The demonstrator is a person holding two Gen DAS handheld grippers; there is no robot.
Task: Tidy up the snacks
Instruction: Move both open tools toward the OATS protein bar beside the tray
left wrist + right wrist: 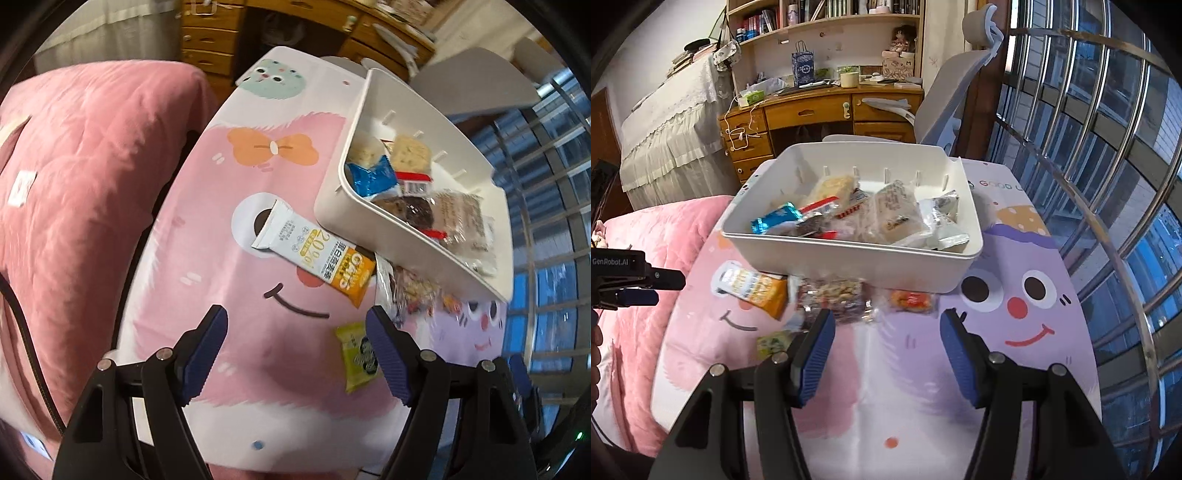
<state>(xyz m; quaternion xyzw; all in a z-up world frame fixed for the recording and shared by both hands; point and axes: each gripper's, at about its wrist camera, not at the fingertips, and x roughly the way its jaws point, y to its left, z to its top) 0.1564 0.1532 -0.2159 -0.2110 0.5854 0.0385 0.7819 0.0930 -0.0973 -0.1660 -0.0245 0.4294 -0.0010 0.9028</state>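
Observation:
A white bin [849, 254] [332, 210] with several wrapped snacks stands on the cartoon-print table [1015, 369]. In front of it lie a white and orange oat bar [317, 254] [753, 288], a clear bag of mixed nuts [834, 299] [410, 291], a small orange snack [912, 301] and a green packet [356, 354] [774, 341]. My left gripper [295, 328] is open and empty above the table, near the oat bar and green packet. My right gripper [886, 332] is open and empty, just in front of the nut bag. The left gripper also shows at the left edge of the right wrist view [639, 288].
A pink quilted bed [74, 203] lies left of the table. A grey office chair [956, 92] and a wooden desk [812, 110] stand behind it. Metal window bars [1108, 147] run along the right.

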